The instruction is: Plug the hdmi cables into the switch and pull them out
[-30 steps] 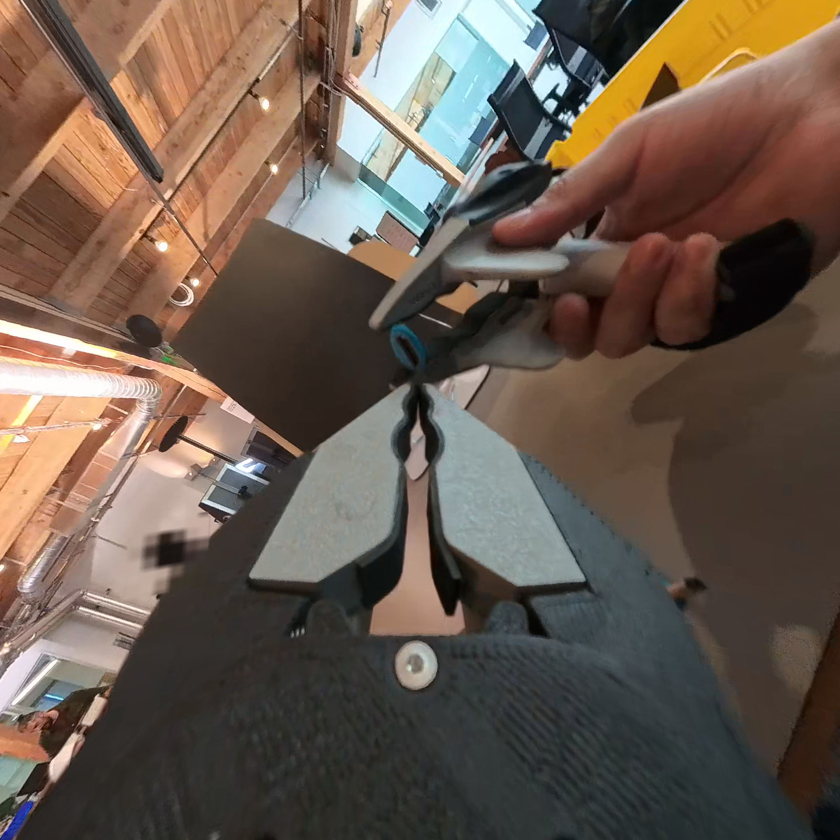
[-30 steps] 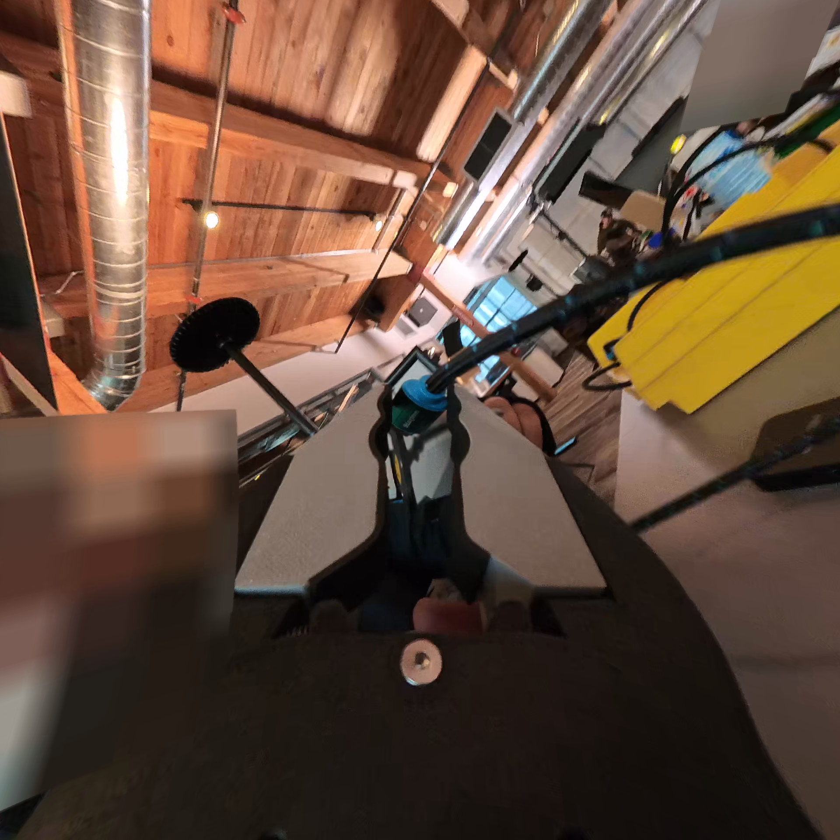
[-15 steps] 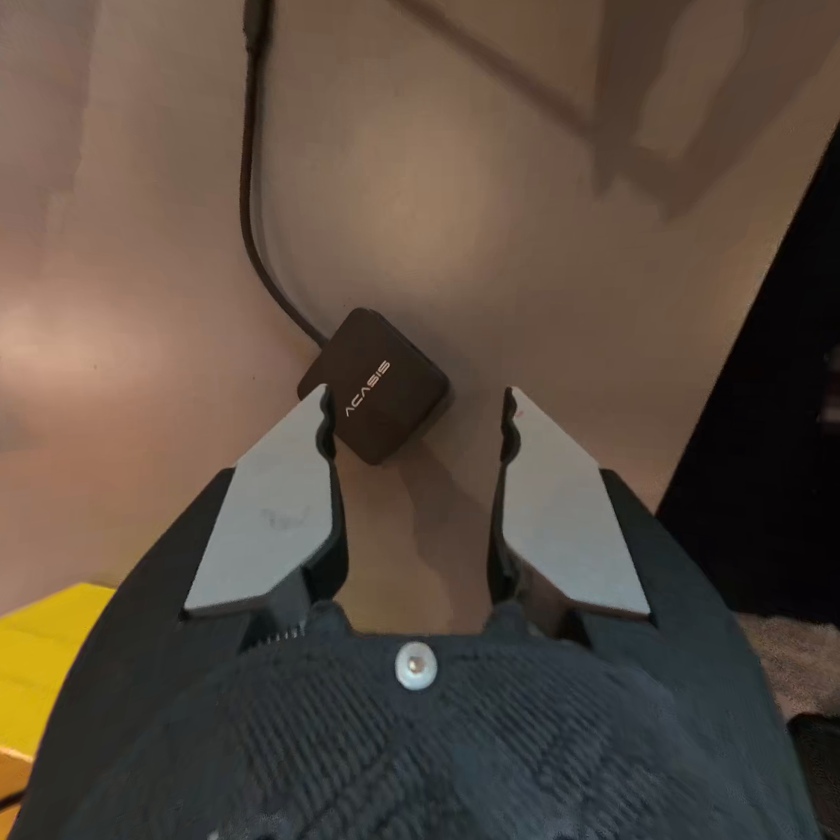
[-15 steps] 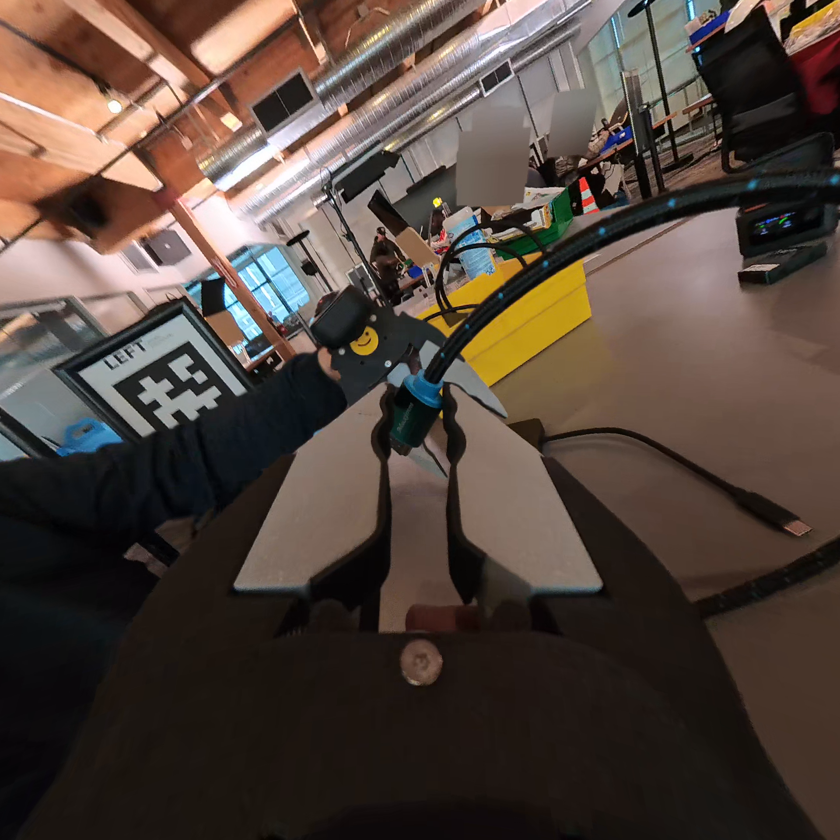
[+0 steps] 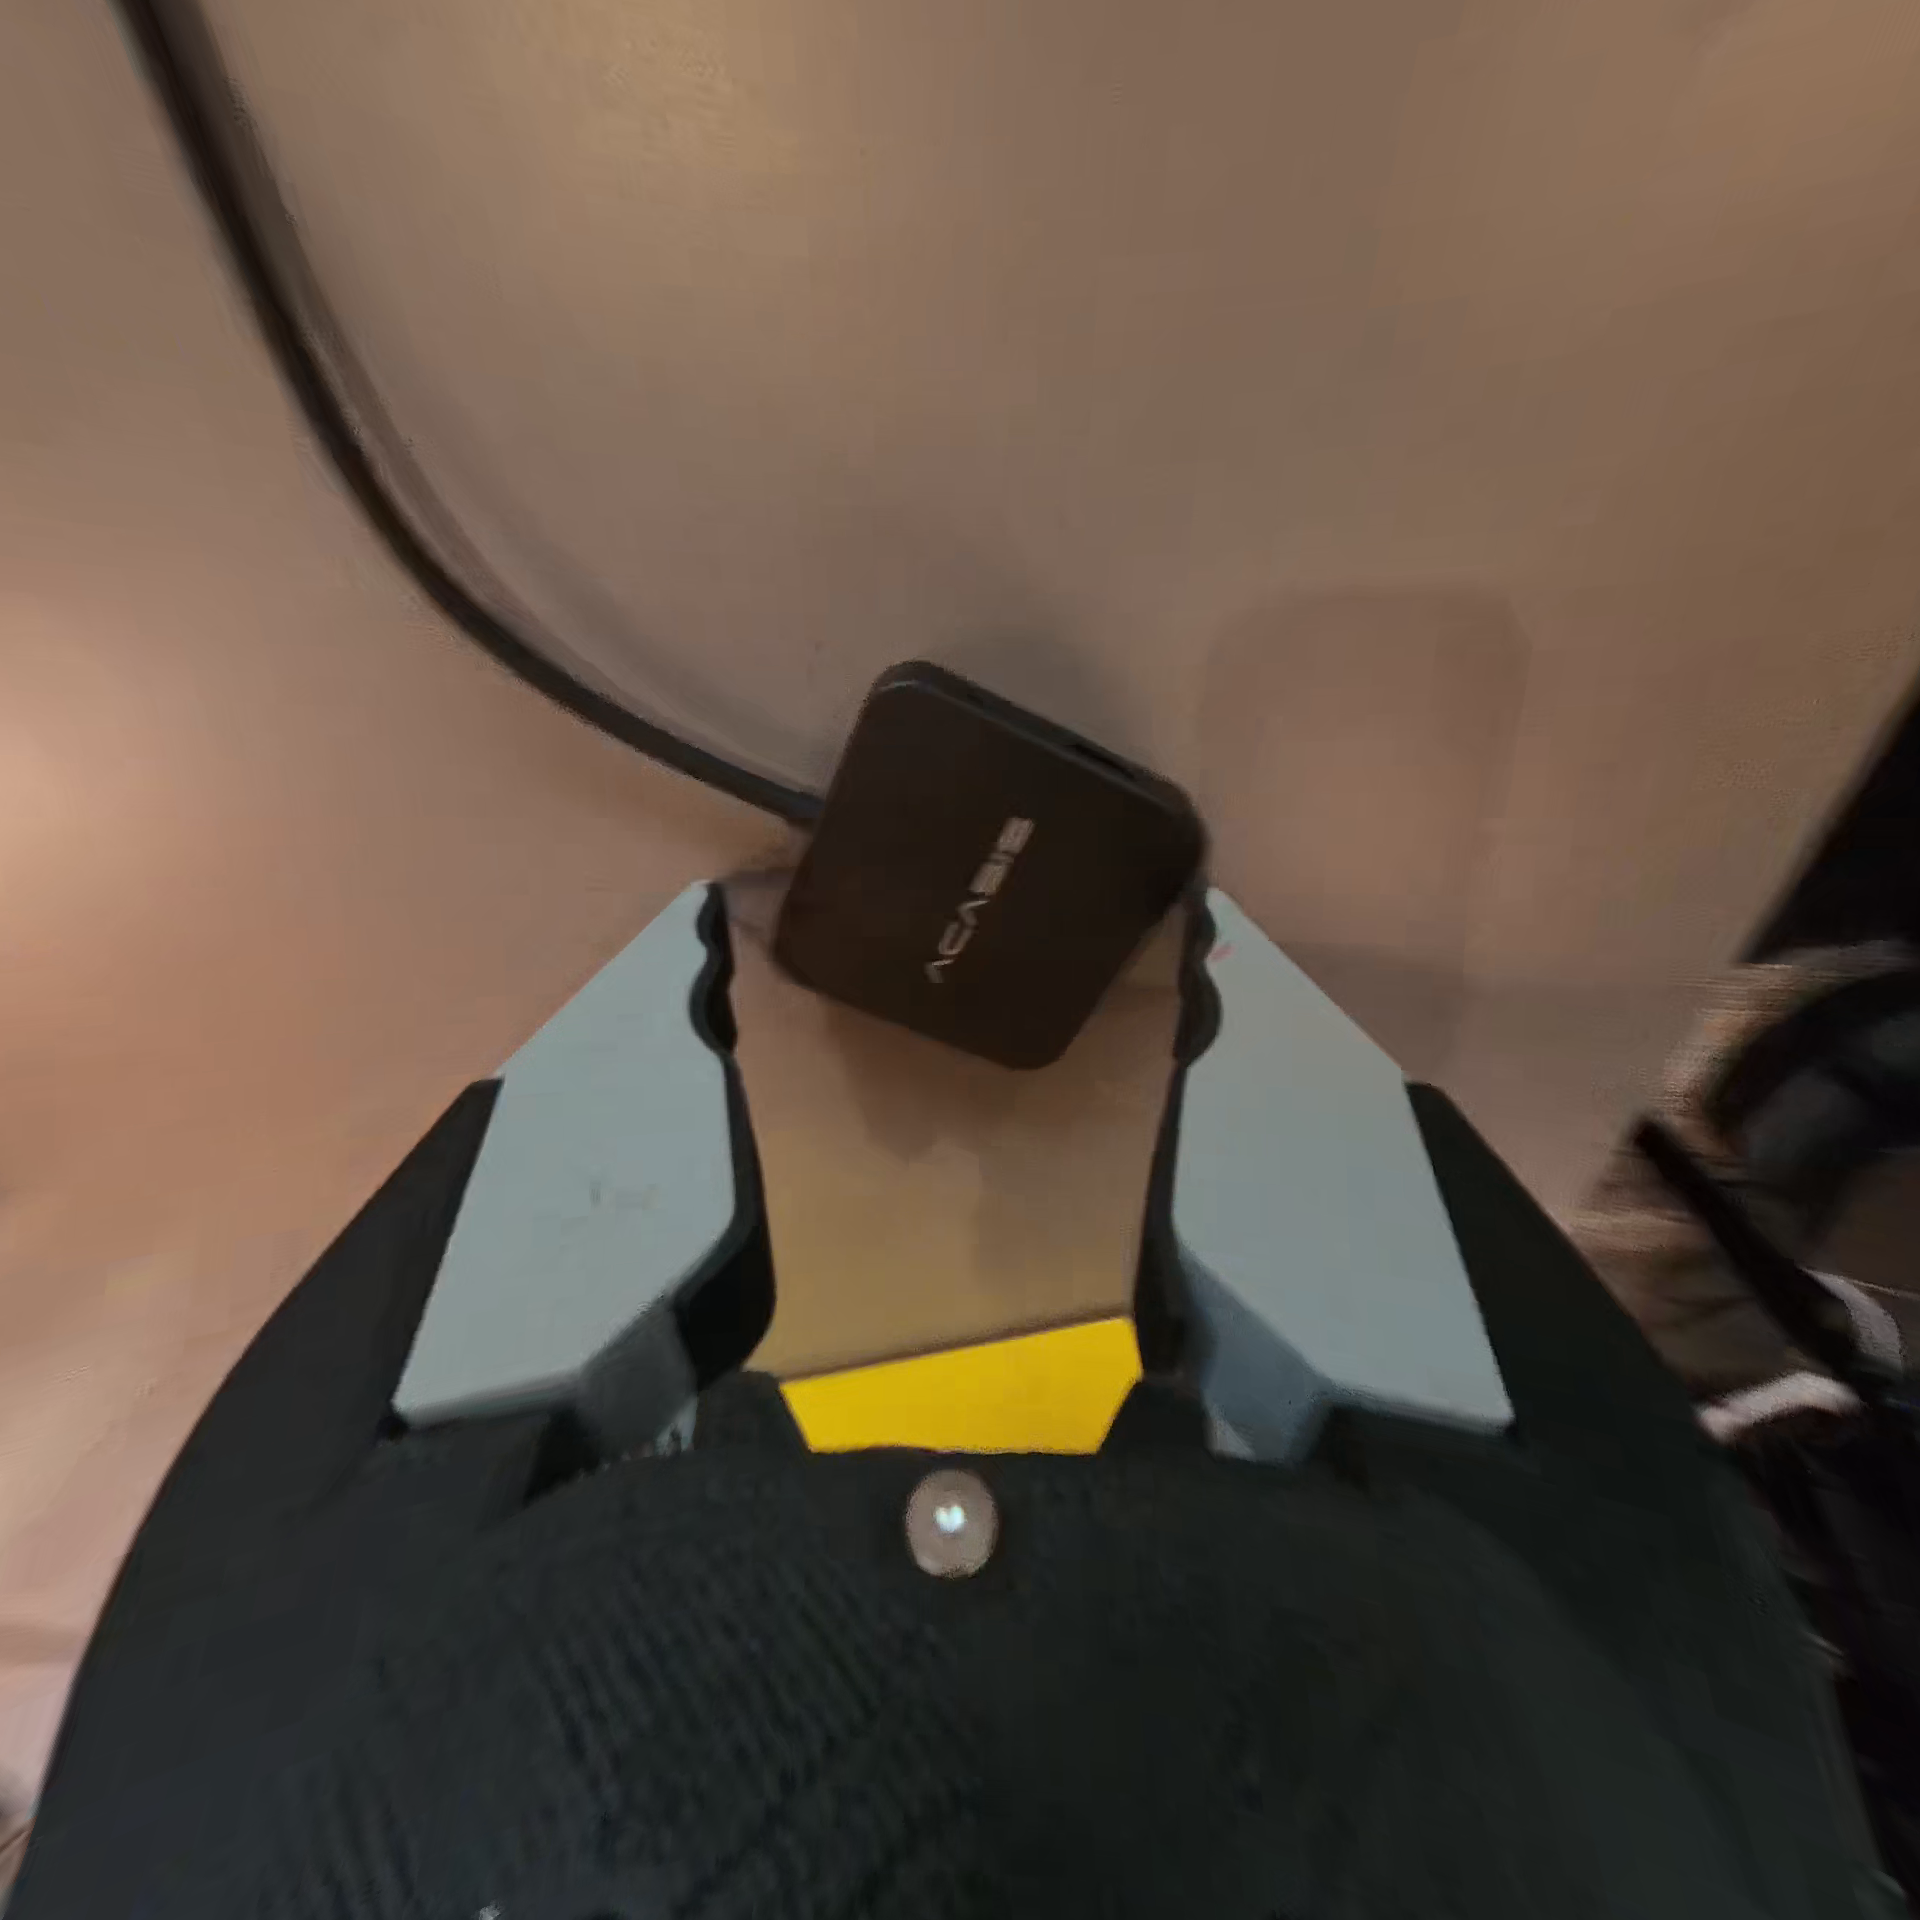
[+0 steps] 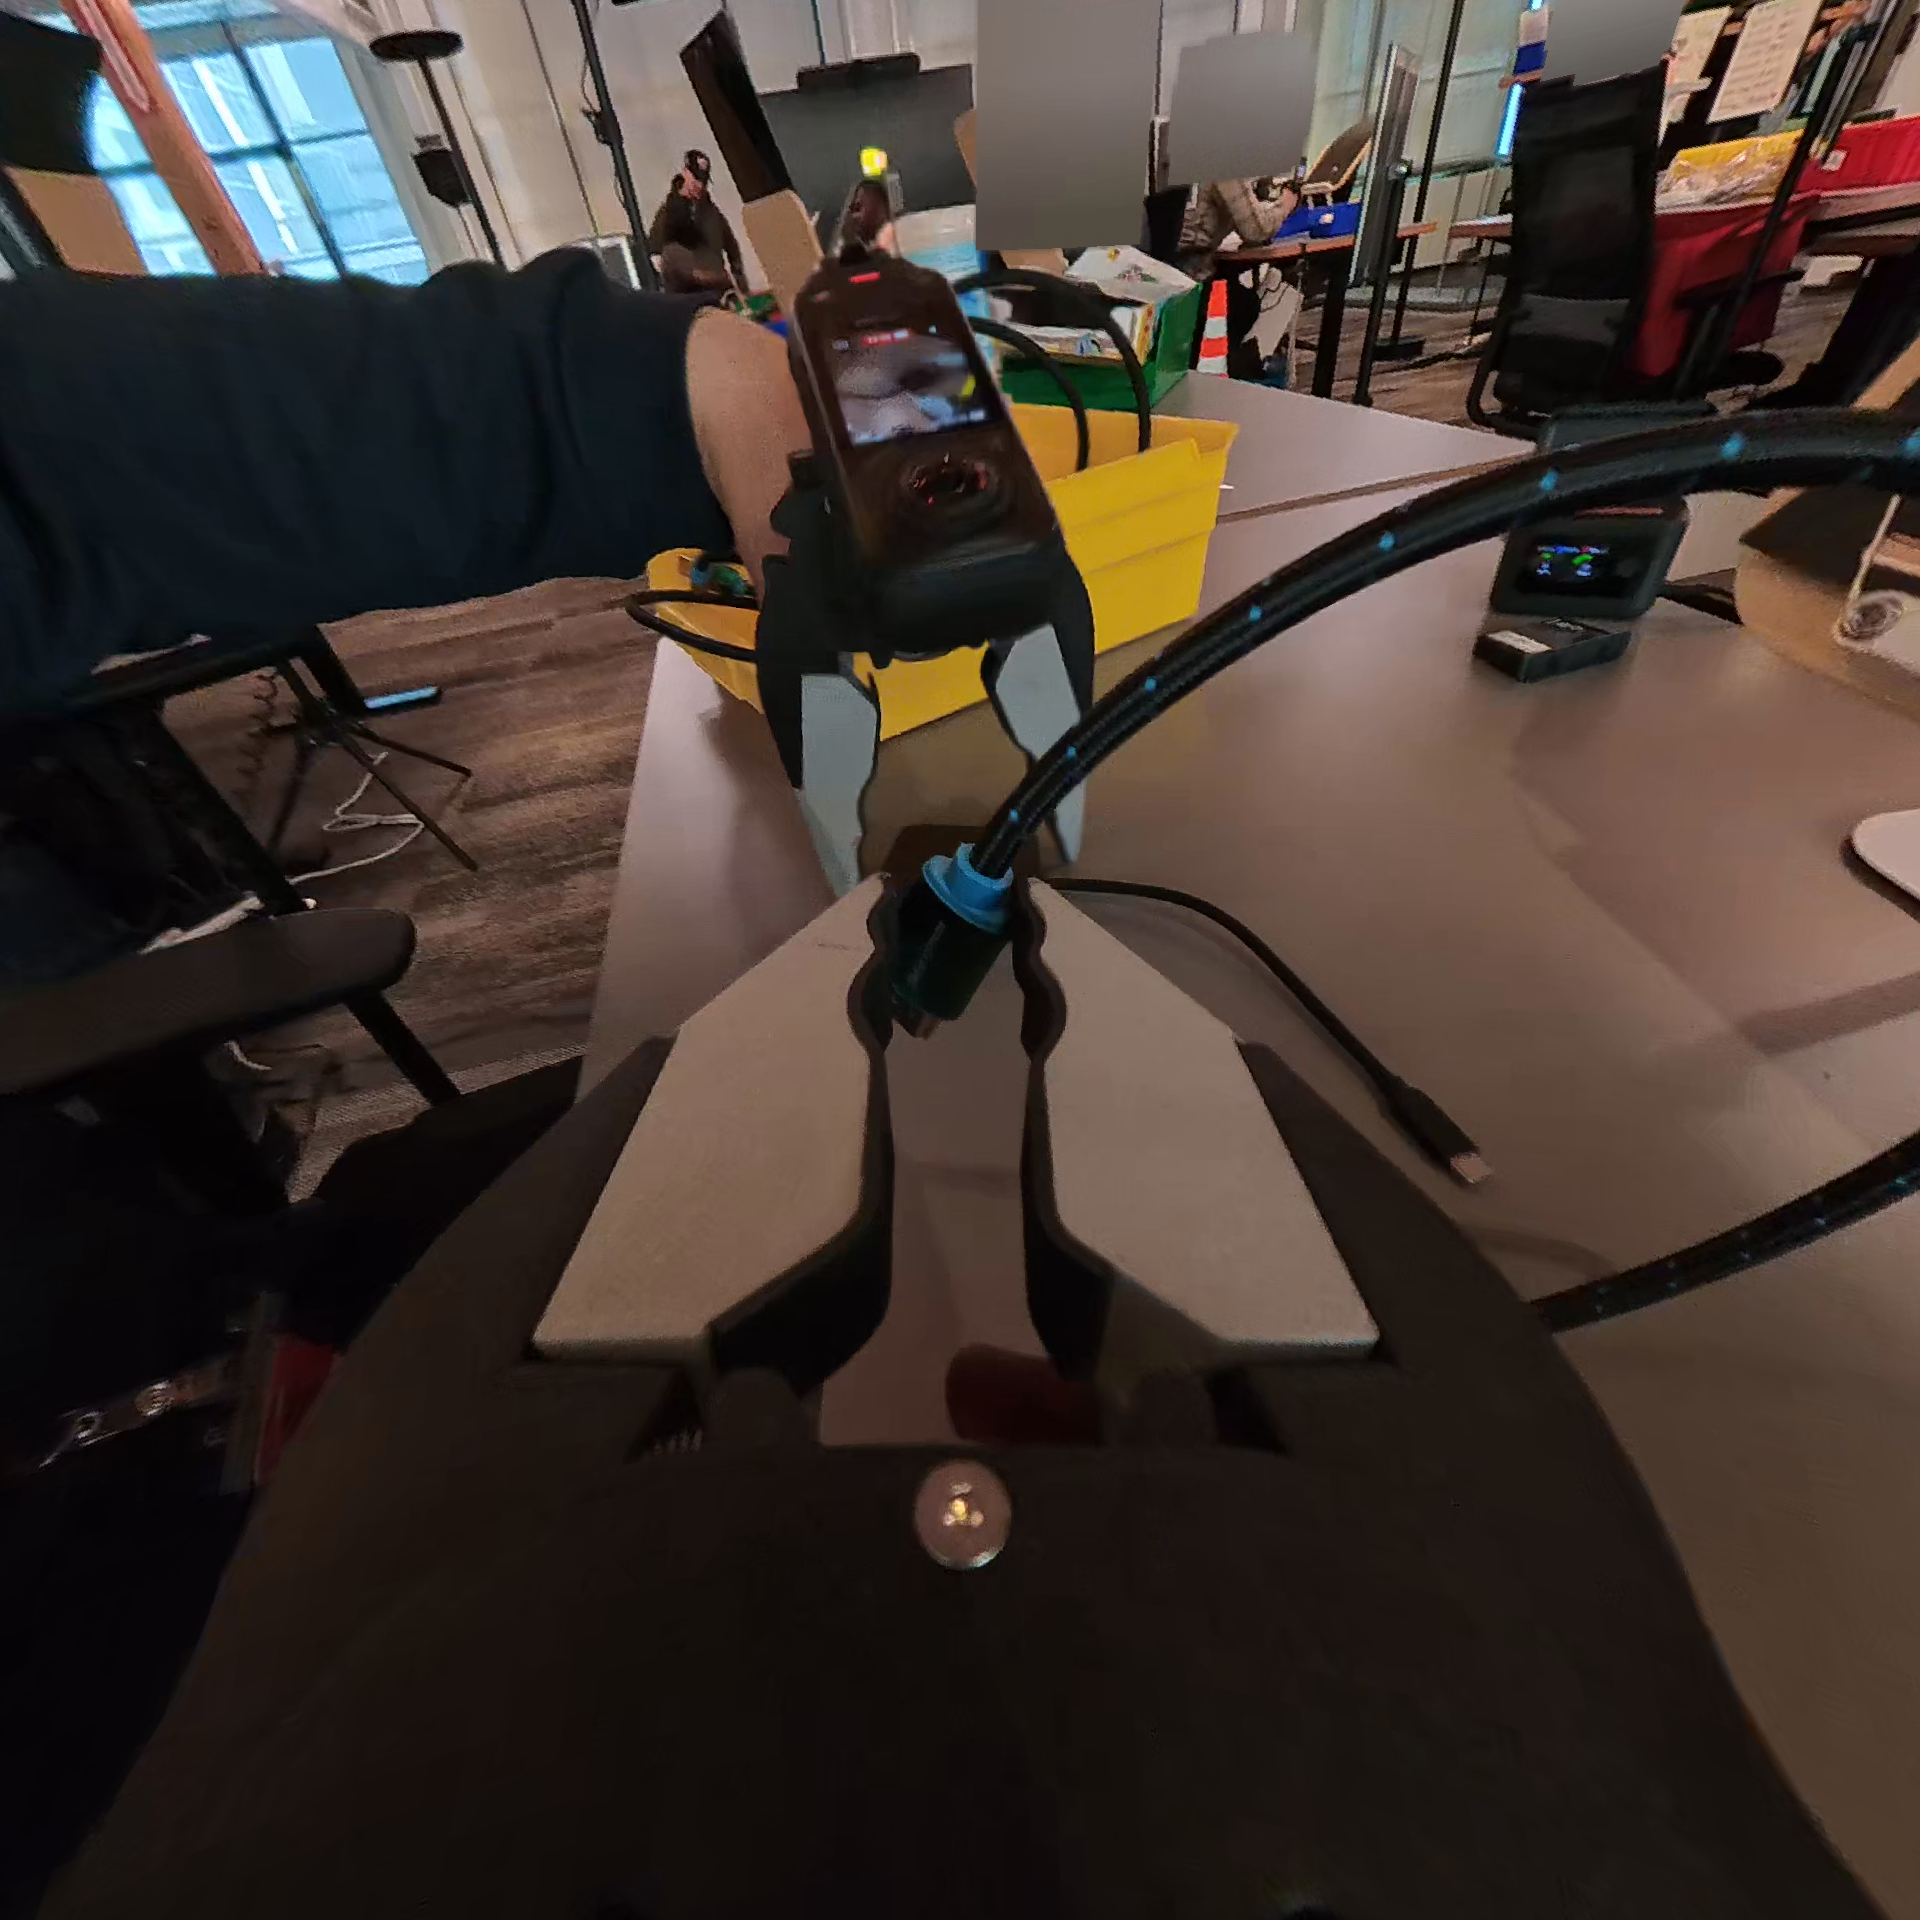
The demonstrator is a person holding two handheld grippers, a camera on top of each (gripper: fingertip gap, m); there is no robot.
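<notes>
Tan table (image 5: 1039,312), black square switch (image 5: 987,862) — thin cord

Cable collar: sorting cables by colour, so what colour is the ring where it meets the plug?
Blue collar, clearest in the right wrist view.

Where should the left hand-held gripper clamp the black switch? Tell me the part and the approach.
Clamp the switch across its two opposite flat side edges, from above. It lies flat and turned diagonally on the table, so rotate the open left hand-held gripper to square up, clear of its cable and the port edge.
</notes>
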